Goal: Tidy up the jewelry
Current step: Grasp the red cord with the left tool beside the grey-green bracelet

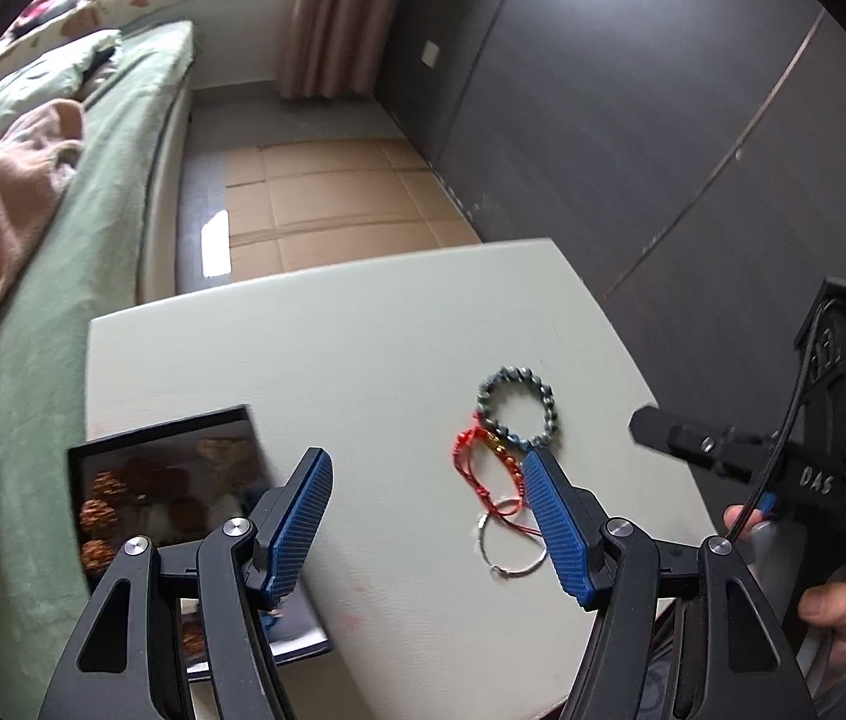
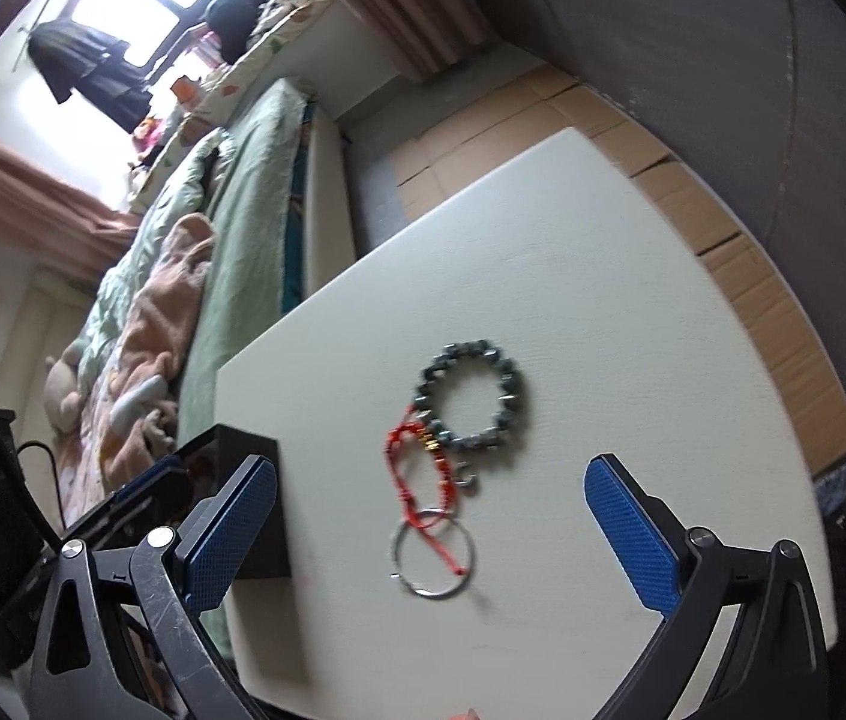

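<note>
On the pale table (image 1: 363, 360) the three task pieces lie clustered: a grey beaded bracelet (image 1: 516, 405), a red cord bracelet (image 1: 483, 468) overlapping its near edge, and a thin silver ring bangle (image 1: 513, 549) nearest me, crossed by the red cord. Part of the cluster is hidden in my left view behind one blue pad of the left gripper (image 1: 429, 522); a small metal clasp beside the cord is too blurred to identify. I hold both tools with fingers spread wide, gripping nothing: the left gripper hangs over the table between box and jewelry, the right gripper (image 2: 429, 534) straddles the ring bangle from above. A black open box (image 1: 165, 492) sits at the table's left edge, partly cut off by my left fingers; inside I see brown carved beads and other pieces, indistinct. Beyond the table: a bed with green cover (image 1: 93, 198) and pink blanket, flattened cardboard (image 1: 333, 192) on the floor, dark wall panels, curtains.
</note>
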Available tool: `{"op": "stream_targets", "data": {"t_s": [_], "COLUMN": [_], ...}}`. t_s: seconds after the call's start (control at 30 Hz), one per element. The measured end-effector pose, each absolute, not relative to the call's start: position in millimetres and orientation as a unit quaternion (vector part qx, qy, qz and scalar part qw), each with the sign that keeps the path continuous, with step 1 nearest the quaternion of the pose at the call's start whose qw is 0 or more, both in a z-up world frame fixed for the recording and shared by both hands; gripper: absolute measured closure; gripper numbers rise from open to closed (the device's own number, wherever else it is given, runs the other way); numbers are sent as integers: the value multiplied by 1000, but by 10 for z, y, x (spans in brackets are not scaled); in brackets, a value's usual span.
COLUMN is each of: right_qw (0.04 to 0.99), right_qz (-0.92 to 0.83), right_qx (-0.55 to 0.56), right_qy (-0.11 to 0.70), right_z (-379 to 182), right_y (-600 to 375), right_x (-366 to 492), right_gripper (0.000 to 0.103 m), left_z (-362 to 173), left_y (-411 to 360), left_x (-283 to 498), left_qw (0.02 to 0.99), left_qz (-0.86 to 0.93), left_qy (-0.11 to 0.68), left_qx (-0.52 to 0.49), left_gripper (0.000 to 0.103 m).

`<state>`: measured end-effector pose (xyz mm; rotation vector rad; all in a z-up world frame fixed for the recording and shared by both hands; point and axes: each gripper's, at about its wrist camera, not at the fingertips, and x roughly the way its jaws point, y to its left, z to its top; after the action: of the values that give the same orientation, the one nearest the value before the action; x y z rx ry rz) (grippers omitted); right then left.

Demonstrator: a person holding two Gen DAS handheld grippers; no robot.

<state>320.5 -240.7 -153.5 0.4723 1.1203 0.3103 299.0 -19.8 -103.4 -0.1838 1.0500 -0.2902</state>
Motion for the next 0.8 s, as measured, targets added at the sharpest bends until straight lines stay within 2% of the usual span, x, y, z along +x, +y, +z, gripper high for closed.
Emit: {"op": "stream_targets", "data": {"t_s": [0.17, 0.4, 0.8], "right_qw": [809, 787, 786], "right_qz": [121, 123, 105], "right_qx": [247, 298, 322], "right_qy": [519, 525, 517], "right_z": [-1547, -1648, -1671], "right_y": [-2628, -2818, -2975], "right_x": [3222, 3239, 3267], "right_gripper": [0, 0, 1], "left_z": [-1122, -1374, -1749], "left_y": [-387, -655, -943], "left_x": [3120, 3356, 3504], "left_qw": [844, 819, 804], "left_qz": [-145, -155, -153], "left_qy": [513, 552, 572], "left_qx": [-60, -30, 53], "left_gripper": [36, 60, 72]}}
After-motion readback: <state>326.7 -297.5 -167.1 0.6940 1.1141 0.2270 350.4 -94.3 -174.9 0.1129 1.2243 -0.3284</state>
